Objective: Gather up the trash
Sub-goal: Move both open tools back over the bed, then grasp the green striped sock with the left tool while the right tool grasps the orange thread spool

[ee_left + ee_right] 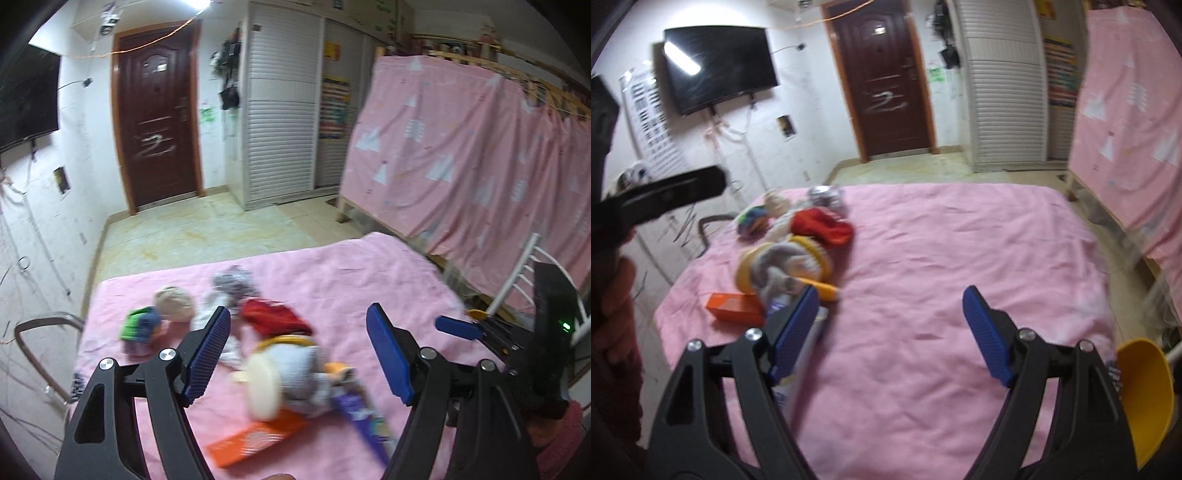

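Observation:
A heap of trash lies on the pink cloth [369, 266]: a red wrapper [273, 317], a silver crumpled wrapper [232, 282], a beige ball [173, 304], a green and blue bundle [140, 325], a yellow-rimmed cup stuffed with grey material [291, 373], an orange box [255, 439] and a purple wrapper [358, 413]. My left gripper [297, 310] hangs open over the heap, and nothing is pinched. My right gripper [891, 291] is open above bare pink cloth [942, 240], with the heap [798, 258] to its left. A white and blue packet [801, 354] lies under its left finger.
A yellow tub [1145, 398] sits at the near right edge. A brown chair [40, 332] stands left of the cloth and a white metal chair [524, 269] right. Beyond are tiled floor [221, 229], a door [155, 110], a wardrobe [280, 110] and a pink curtain [461, 147].

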`<state>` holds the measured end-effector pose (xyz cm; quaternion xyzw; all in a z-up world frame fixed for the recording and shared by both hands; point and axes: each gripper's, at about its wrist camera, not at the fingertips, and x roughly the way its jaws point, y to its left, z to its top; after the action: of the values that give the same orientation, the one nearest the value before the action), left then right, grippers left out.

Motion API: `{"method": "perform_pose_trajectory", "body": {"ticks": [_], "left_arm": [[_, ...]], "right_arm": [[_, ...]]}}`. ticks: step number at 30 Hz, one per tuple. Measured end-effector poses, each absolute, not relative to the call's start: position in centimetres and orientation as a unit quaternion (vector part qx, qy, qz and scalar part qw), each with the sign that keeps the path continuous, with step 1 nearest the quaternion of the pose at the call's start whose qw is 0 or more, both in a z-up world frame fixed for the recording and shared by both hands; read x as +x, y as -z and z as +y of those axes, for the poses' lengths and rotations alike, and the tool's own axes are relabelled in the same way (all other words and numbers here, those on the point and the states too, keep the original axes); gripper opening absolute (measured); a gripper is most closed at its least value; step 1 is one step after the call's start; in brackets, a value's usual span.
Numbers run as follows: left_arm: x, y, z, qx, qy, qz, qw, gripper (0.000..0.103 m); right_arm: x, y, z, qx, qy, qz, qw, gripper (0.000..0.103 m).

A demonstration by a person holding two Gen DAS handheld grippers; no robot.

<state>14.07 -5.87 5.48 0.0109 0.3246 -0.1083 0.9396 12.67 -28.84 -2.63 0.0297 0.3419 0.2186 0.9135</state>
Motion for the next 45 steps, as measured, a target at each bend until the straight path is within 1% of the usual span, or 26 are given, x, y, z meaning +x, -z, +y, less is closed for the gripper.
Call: {"method": "perform_pose_trajectory", "body": {"ticks": [8, 14, 20, 25, 27, 36, 39, 44, 45], "left_arm": [[16.4, -4.6, -0.3, -0.005, 0.061, 0.331, 0.942, 0.067], [17.9, -3.3, 3.2, -0.014, 0.029, 0.335, 0.942, 0.067], [20.4, -1.3, 6.8, -0.036, 0.008, 0.362, 0.932, 0.067], [22.6, 0.7, 8.7, -0.049, -0.005, 0.387, 0.921, 0.067], [23.4, 1.4, 9.4, -0.052, -0.009, 0.395, 0.917, 0.067], [25.7, 3.6, 10.2, -0.052, -0.011, 0.423, 0.905, 0.067], [26.2, 3.9, 10.5, -0.058, -0.014, 0.425, 0.903, 0.067], [26.3, 4.0, 11.0, -0.071, -0.008, 0.427, 0.901, 0.067], [26.3, 4.0, 11.1, -0.073, -0.008, 0.427, 0.901, 0.067]], "right_arm": [[13.1, 3.2, -24.9, 0.003, -0.269, 0.342, 0.9, 0.077], [14.1, 4.3, -22.8, -0.018, -0.274, 0.363, 0.891, 0.077], [15.3, 4.8, -22.1, -0.014, -0.27, 0.374, 0.887, 0.077], [16.0, 5.1, -22.4, -0.003, -0.27, 0.384, 0.883, 0.073], [16.0, 5.1, -22.6, 0.0, -0.27, 0.385, 0.882, 0.07], [16.7, 5.6, -24.4, 0.049, -0.284, 0.404, 0.868, 0.069], [16.8, 5.9, -24.7, 0.076, -0.301, 0.412, 0.856, 0.062], [16.5, 5.8, -25.3, 0.093, -0.304, 0.411, 0.855, 0.06], [16.5, 5.7, -25.4, 0.093, -0.302, 0.411, 0.855, 0.059]]}}
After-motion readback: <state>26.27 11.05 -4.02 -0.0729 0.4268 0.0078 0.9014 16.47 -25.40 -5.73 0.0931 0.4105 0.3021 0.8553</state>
